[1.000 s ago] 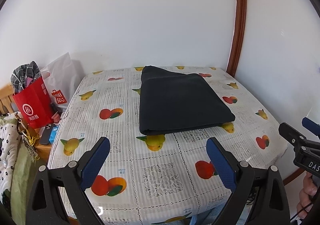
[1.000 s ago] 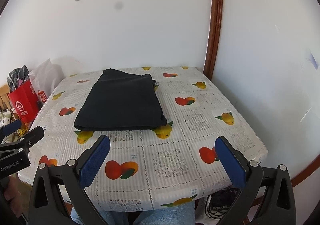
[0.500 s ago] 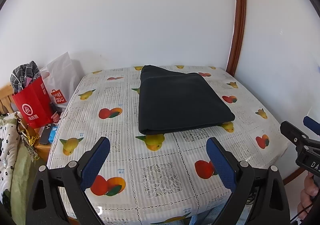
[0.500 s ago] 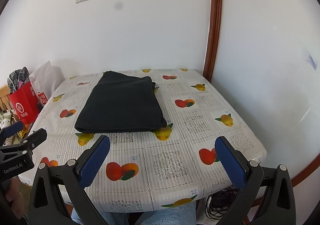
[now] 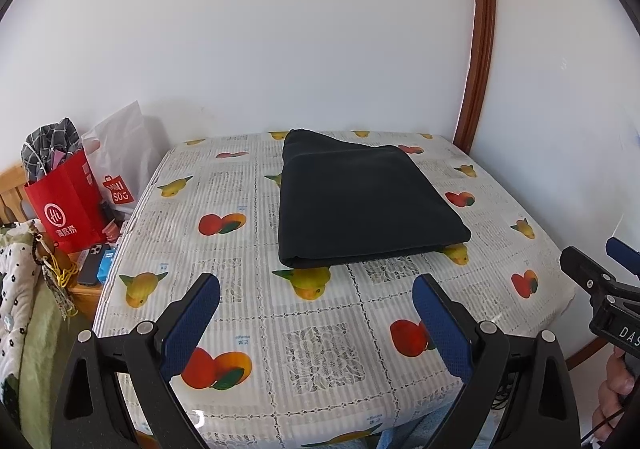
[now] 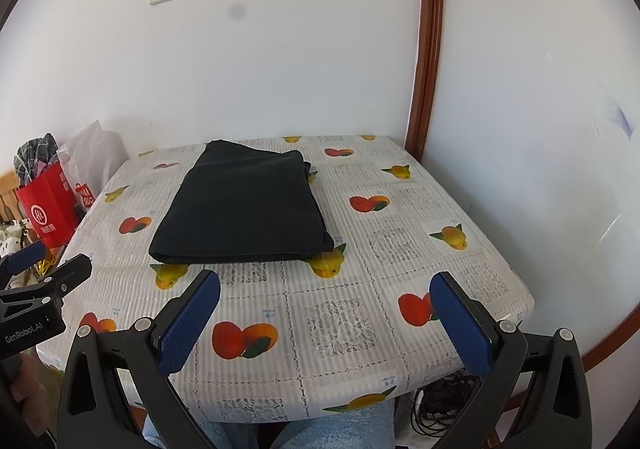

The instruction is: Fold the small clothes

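Left claw [image 5: 316, 323]: it was spread wide with nothing between its blue pads [image 5: 191, 323], and hung over the near edge of the desk, well short of the cloth. To my eye it was parked there because there was nothing left for it to pinch.

Right claw [image 6: 325, 323]: it gaped just as wide and just as empty, level with its partner at the front of the desk. The two hung side by side, each showing at the edge of the other's camera.

Folded black garment [image 5: 360, 205]: it lay as a flat rectangle on the middle to far part of the desk, its thick folded edge turned toward the claws and one layer poking out at the far end. I judged the fold finished, or close to it.

Desk [image 5: 320, 349]: a fruit-print cloth covered it, and the garment sat square on it, apart from both claws.

Person's lap [image 6: 320, 429]: pale blue fabric showed under the front edge, so the holder probably sat there.

Red paper bag [image 5: 66, 205]: it stood off the desk's left side beside a white shopping bag [image 5: 120, 157], clear of the work.
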A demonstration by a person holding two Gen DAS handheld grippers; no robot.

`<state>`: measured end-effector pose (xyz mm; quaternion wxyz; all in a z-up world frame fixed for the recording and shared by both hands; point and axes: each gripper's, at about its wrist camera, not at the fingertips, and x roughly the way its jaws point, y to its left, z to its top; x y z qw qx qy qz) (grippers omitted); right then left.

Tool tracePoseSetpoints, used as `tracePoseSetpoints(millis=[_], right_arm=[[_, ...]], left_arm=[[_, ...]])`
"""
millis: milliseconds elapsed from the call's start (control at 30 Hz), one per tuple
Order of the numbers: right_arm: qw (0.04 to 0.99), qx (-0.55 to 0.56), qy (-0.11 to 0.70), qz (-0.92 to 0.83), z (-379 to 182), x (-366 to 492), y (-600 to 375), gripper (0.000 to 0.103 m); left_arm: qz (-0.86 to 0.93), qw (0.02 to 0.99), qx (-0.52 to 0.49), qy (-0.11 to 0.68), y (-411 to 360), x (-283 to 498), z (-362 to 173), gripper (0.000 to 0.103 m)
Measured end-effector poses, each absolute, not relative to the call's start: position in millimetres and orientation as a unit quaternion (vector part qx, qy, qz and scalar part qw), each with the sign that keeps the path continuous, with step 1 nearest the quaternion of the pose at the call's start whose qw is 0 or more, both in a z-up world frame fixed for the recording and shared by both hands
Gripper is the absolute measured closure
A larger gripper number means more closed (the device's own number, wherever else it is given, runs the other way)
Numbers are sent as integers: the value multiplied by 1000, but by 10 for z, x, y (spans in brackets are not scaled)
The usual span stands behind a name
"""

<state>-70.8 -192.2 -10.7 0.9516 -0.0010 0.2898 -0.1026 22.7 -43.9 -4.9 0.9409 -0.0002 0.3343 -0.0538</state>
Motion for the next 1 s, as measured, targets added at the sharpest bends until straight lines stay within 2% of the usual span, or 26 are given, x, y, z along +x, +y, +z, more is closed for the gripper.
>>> tracePoseSetpoints(millis=[1000], right_arm=[[951, -1, 288, -114, -122, -737, -1927, 0]], left_arm=[[-54, 941, -5, 335, -391, 224, -46, 6]])
